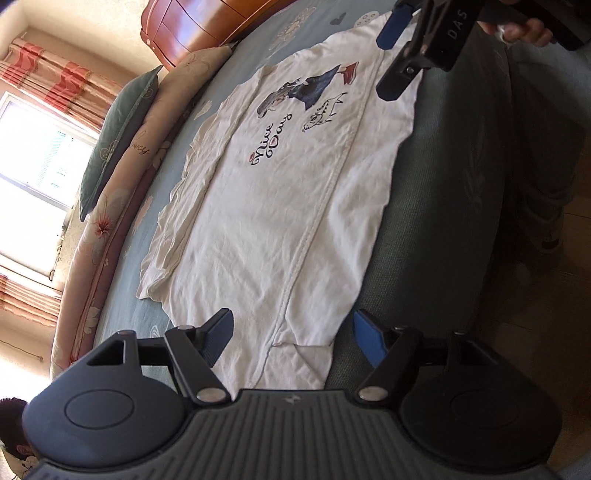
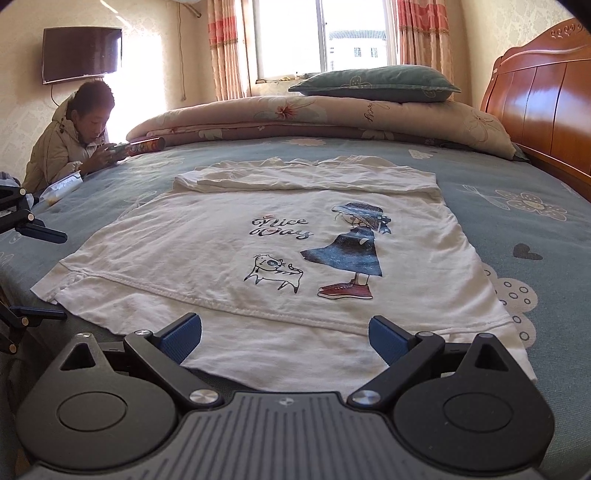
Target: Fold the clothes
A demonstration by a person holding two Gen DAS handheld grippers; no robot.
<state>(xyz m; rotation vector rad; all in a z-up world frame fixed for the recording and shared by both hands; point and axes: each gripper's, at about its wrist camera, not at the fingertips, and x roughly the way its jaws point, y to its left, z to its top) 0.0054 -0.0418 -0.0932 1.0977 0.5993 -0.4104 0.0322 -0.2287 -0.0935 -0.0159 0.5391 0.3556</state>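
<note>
A white T-shirt (image 2: 266,266) lies flat, print side up, on a bed (image 2: 535,229) covered with a blue-green sheet patterned with flowers and hearts. Its print shows a girl in a dark dress and hat, a small cat, and the words "Nice Day". The far side of the shirt is folded inward in a long strip; the near side, closest to me, lies folded over as a band with a visible hem seam.

My right gripper (image 2: 284,341) hovers low over the near edge of the shirt. Its blue-padded fingers (image 2: 183,338) stand wide apart, with cloth below them but nothing pinched.

My left gripper (image 1: 291,341) is at one end of the shirt, looking along its length. Its fingers also stand apart, spread over the shirt's end near the edge of the bed, holding nothing. In this view the other gripper appears at the far top, held by a hand (image 1: 524,31).

Beyond the shirt, a rolled floral quilt (image 2: 314,118) runs across the bed with a grey-green pillow (image 2: 373,83) on top. A wooden headboard (image 2: 535,92) stands to the right, a window with pink curtains (image 2: 225,48) behind, and a wall television (image 2: 81,53) at left. A person in a pale padded jacket (image 2: 59,147) leans on the bed's far left corner, looking down at a handheld device.
</note>
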